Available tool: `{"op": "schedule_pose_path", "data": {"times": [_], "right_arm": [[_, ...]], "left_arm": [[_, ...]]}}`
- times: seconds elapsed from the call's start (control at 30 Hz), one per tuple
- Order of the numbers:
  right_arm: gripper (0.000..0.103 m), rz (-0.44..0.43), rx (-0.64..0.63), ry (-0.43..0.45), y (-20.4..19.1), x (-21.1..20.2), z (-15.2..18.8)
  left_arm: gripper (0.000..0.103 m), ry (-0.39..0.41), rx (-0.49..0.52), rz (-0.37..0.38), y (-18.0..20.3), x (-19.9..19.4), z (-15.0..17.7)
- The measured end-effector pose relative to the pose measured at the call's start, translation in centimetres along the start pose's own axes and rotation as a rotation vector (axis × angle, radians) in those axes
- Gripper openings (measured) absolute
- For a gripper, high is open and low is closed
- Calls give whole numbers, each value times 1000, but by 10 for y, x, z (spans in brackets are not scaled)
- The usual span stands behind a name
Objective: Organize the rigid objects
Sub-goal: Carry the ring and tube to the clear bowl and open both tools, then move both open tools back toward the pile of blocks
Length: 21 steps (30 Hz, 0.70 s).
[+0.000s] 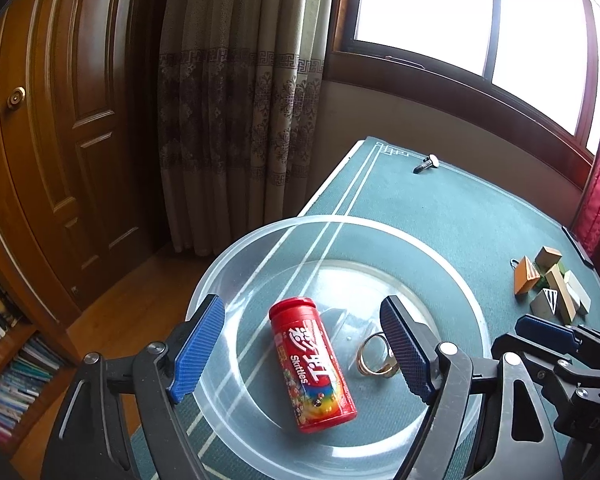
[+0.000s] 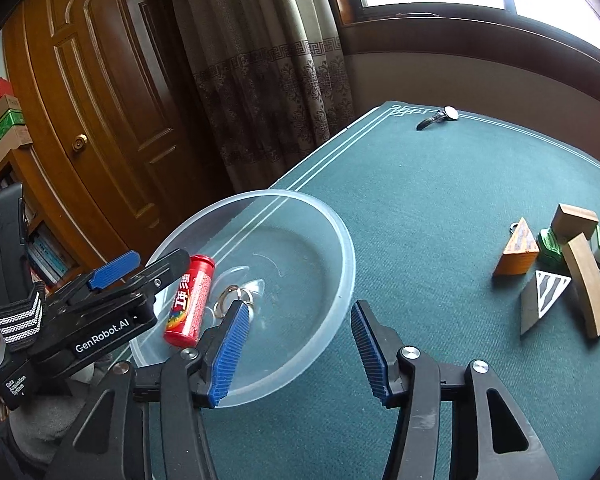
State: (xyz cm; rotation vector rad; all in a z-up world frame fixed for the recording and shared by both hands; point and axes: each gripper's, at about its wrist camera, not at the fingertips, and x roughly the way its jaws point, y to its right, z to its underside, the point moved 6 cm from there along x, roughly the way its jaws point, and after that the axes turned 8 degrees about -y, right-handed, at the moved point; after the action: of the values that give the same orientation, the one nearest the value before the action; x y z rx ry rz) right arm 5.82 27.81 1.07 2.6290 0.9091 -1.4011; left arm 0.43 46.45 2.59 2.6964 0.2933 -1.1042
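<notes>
Lying in bowl (image 1: 228,256): Skittles tube (image 1: 314,364) | right view only: bookshelf boxes (image 2: 0,120)

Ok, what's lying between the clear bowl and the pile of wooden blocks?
Nothing: in the right wrist view only bare green table mat separates the clear bowl from the pile of wooden blocks.

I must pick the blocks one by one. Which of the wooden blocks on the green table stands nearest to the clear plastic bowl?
The orange wedge-shaped block, at the pile's left edge; the other blocks lie behind it, farther from the clear plastic bowl.
</notes>
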Motion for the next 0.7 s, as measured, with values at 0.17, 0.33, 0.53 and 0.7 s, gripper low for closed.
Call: {"op": "schedule_pose_path", "data": {"times": [0.17,0.33,0.53,0.7], "right_arm": [[57,14,67,-8,18,0,11],[59,24,116,-3,32,-3,18],[59,47,175,4,55,-11,32],[59,76,245,11,83,-20,46]], "left_arm": [[81,-16,21,3,9,5,4],[81,-28,39,7,19,8,5],[81,-38,68,15,34,9,6],[81,-48,98,25,51,10,7]]}}
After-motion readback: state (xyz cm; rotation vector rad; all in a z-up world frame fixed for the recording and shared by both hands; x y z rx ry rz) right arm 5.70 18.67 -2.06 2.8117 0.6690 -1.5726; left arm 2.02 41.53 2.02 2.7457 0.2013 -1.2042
